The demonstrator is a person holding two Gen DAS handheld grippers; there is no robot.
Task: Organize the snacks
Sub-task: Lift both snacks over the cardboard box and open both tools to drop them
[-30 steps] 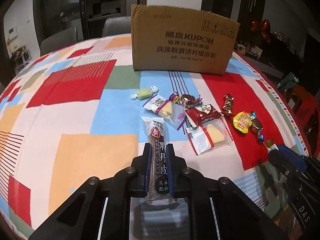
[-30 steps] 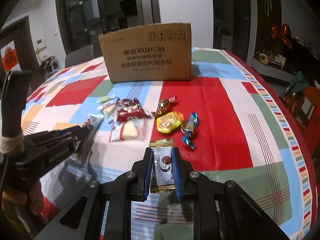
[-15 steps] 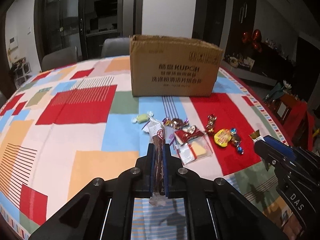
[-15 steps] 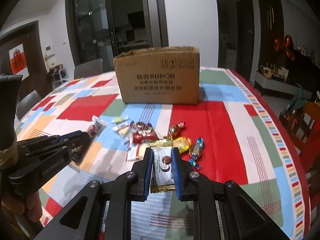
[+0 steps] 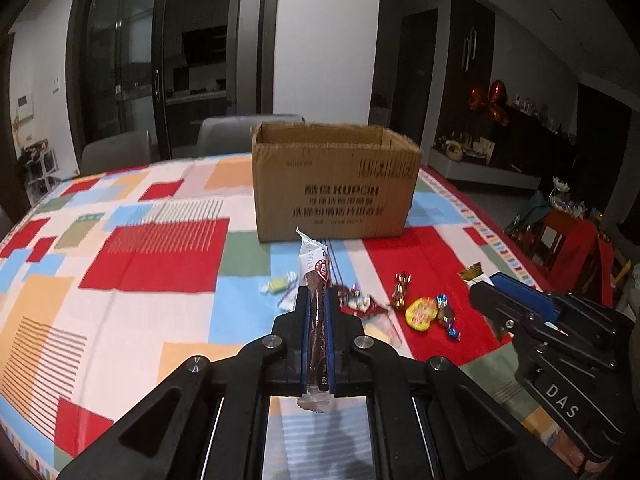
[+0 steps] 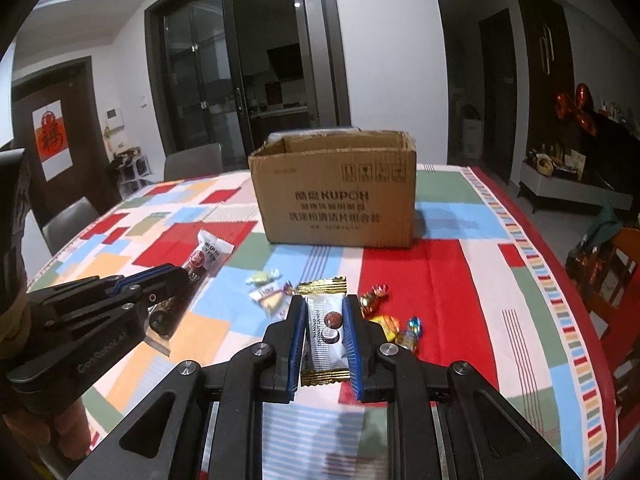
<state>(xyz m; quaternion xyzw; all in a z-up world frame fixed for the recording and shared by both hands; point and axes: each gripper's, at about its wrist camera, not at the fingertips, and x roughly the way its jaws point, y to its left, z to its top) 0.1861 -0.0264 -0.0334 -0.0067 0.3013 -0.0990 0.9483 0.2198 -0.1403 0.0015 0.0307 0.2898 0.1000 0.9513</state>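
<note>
My left gripper point(image 5: 316, 300) is shut on a long dark fruit-leather stick point(image 5: 315, 276) in a clear and white wrapper, held above the table. The same gripper point(image 6: 176, 276) and stick point(image 6: 206, 260) show at the left of the right wrist view. My right gripper point(image 6: 325, 308) is shut on a white snack packet point(image 6: 326, 328) with gold crimped ends; it also shows at the right point(image 5: 486, 286) of the left wrist view. An open cardboard box point(image 5: 334, 188) stands farther back on the patchwork tablecloth. Loose candies point(image 5: 424, 312) and small packets point(image 6: 270, 296) lie below the grippers.
A green wrapped candy point(image 5: 278, 283) lies left of the pile. Grey chairs point(image 5: 116, 152) stand behind the table. The table's right edge point(image 6: 560, 256) is bordered by a wooden chair point(image 6: 612, 276). Dark cabinets and glass doors fill the background.
Both grippers have risen from the table with their snacks. The left jaws closed tight on the stick, turning it on edge. The box's open top has come into view.
</note>
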